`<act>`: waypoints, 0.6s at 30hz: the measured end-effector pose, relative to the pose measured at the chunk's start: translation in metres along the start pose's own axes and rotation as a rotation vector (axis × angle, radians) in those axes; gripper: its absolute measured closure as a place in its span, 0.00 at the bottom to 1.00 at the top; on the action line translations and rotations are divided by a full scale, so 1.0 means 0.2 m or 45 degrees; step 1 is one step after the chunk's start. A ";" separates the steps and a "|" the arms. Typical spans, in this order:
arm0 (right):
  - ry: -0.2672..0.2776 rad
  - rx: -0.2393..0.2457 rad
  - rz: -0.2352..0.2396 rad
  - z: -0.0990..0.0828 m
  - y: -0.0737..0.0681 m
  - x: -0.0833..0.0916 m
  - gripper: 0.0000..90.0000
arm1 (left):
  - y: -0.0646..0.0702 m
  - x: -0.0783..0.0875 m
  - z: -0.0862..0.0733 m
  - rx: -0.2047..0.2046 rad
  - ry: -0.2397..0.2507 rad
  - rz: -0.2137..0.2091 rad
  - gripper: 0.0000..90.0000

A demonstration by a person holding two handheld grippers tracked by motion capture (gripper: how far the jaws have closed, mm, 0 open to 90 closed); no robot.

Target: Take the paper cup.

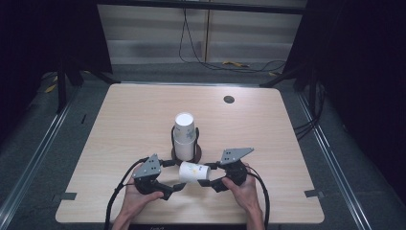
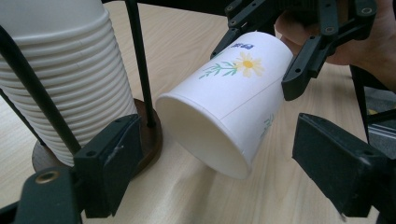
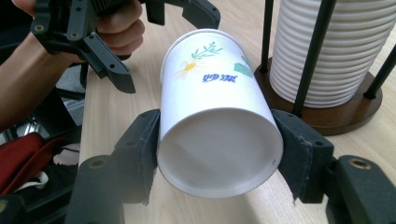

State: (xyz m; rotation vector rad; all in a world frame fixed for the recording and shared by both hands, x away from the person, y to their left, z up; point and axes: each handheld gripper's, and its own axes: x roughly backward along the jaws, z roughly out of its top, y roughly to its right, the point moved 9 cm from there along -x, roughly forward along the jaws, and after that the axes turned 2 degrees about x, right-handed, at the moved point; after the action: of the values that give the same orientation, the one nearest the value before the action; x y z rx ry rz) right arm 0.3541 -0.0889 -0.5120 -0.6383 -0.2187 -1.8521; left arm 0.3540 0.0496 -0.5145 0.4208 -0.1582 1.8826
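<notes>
A light wooden desk [image 1: 143, 115] with a small dark round grommet [image 1: 229, 99] near its far edge stands on a grey floor [image 1: 43, 143], flanked by metal rails [image 1: 28, 167]. Beyond it a pale panelled wall [image 1: 158, 33] carries black cables [image 1: 191, 48]. Dark drapes, perhaps curtains [image 1: 364, 72], close both sides.

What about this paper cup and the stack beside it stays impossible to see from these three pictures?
- Paper cup, right gripper view: where the right gripper presses its sides, hidden by the jaws.
- Cup stack, left gripper view: top cut off by the upper edge; count unclear.
- Holder base, right gripper view: far side hidden by the stack.
- Cup's blue print, high view: too small to read.
</notes>
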 end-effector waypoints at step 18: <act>0.161 0.003 0.022 -0.02 -0.02 0.03 0.40 | 0.02 -0.01 0.02 0.000 0.052 -0.049 0.17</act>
State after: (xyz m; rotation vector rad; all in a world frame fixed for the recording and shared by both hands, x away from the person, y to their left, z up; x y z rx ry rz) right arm 0.3488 -0.0936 -0.5116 -0.5176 -0.1315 -1.8682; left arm 0.3519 0.0462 -0.5116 0.3823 -0.1224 1.8523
